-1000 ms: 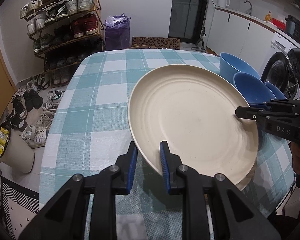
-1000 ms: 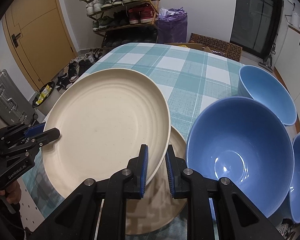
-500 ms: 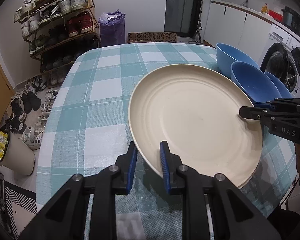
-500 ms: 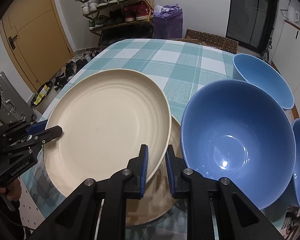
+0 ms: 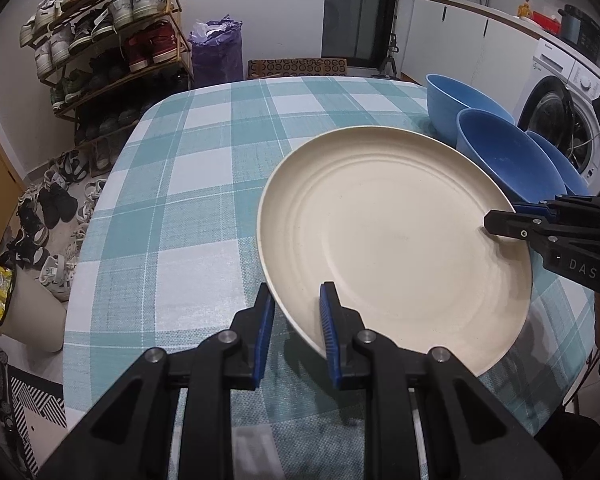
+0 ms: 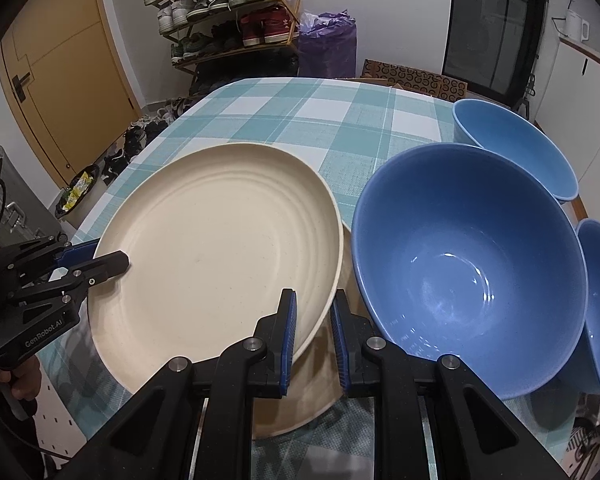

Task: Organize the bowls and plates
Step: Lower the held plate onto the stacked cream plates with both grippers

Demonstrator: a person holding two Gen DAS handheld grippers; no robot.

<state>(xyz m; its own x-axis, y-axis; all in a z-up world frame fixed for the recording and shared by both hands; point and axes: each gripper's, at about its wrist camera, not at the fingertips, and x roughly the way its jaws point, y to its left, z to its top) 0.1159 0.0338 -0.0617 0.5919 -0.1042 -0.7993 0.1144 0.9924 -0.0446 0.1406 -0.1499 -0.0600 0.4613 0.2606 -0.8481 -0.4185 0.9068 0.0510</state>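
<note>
Upper plate (image 6: 216, 240) held tilted over lower plate (image 6: 312, 396) on table (image 6: 300, 120); three bowls (image 6: 472, 256) ranged just right of both; shoe rack (image 6: 228, 12) behind.

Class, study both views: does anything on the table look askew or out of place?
Yes. The top cream plate, pinched at opposite rims by the left gripper and right gripper, sits tilted and offset over a second plate instead of stacked squarely.
</note>
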